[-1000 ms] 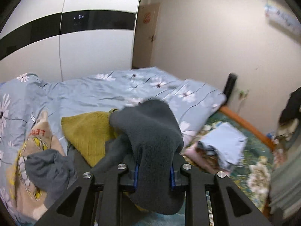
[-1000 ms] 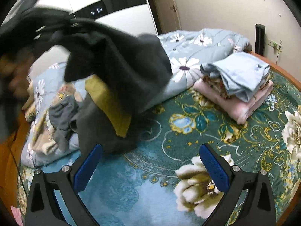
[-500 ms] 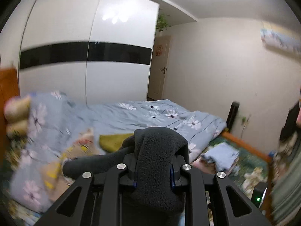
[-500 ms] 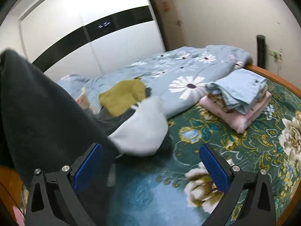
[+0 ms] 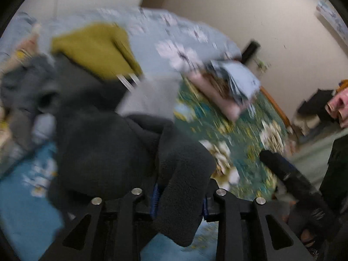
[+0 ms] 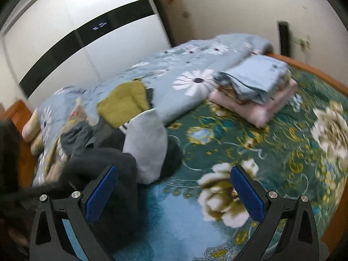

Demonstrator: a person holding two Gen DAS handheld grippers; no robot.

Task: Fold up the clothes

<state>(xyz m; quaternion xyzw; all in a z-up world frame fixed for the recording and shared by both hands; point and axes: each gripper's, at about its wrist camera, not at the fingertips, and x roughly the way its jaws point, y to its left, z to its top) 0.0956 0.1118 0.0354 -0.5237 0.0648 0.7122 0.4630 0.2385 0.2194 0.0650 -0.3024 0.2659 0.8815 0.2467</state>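
Observation:
My left gripper point(image 5: 179, 198) is shut on a dark grey fleece garment point(image 5: 104, 143) with a pale grey lining point(image 5: 150, 97); the fleece bunches over the fingers and trails onto the bed. In the right wrist view the same garment point(image 6: 102, 161) lies at the left on the floral blanket point(image 6: 250, 143), pale lining point(image 6: 148, 143) turned up. My right gripper point(image 6: 174, 195) is open and empty just above the blanket, its left blue pad point(image 6: 101, 193) next to the fleece. The left view is motion-blurred.
A mustard sweater point(image 6: 124, 102) and other loose clothes point(image 6: 74, 137) lie on the blue daisy duvet point(image 6: 195, 65). A folded stack, pale blue on pink point(image 6: 256, 87), sits at the back right. A wooden bed edge point(image 6: 308, 65) and white wardrobe point(image 6: 76, 43) bound the area.
My left gripper has swung down from high up toward the bed with the fleece. The garment has dropped out of the right view's foreground onto the blanket. The right gripper stays open.

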